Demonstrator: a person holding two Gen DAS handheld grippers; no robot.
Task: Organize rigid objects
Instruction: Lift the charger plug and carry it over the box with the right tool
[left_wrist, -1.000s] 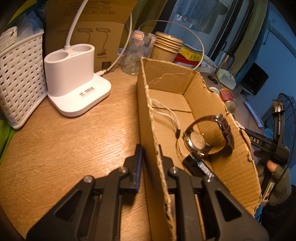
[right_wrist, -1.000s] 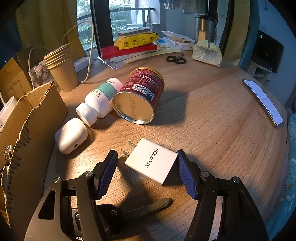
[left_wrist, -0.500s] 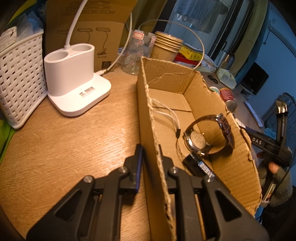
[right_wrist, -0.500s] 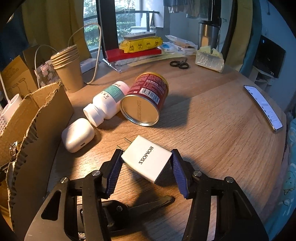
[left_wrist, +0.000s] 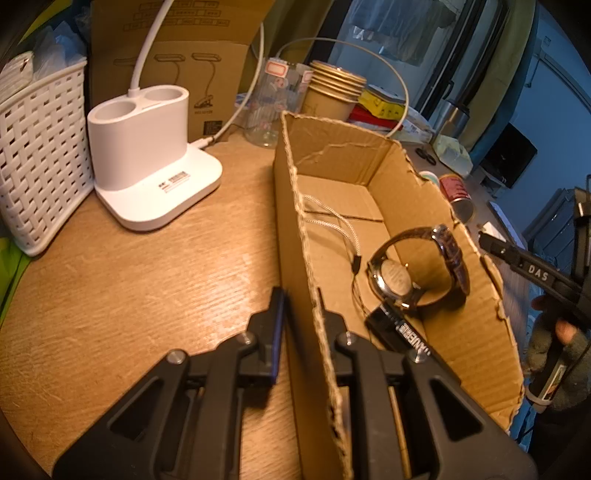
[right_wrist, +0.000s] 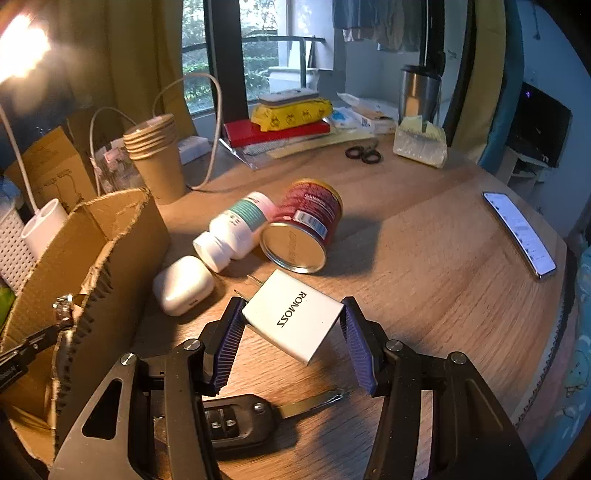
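My right gripper (right_wrist: 292, 310) is shut on a white ROMOSS wall charger (right_wrist: 306, 332) and holds it tilted just above the wooden table, prongs pointing away. Under it lies a black car key (right_wrist: 240, 421). A white earbud case (right_wrist: 183, 284), a white pill bottle (right_wrist: 232, 230) and a red can (right_wrist: 303, 229) lie beyond. My left gripper (left_wrist: 300, 299) is shut on the near side wall of the open cardboard box (left_wrist: 369, 173). Inside the box are a wristwatch (left_wrist: 417, 266), a black device (left_wrist: 399, 332) and a white cable (left_wrist: 332, 221).
A white lamp base (left_wrist: 147, 162) and a white woven basket (left_wrist: 37, 155) stand left of the box. Stacked paper cups (right_wrist: 155, 155), scissors (right_wrist: 364, 153) and packets sit at the back. A phone (right_wrist: 519, 232) lies near the table's right edge.
The right gripper's jaws closed on the charger and raised it off the table, tilting it. The left gripper and the box stayed still.
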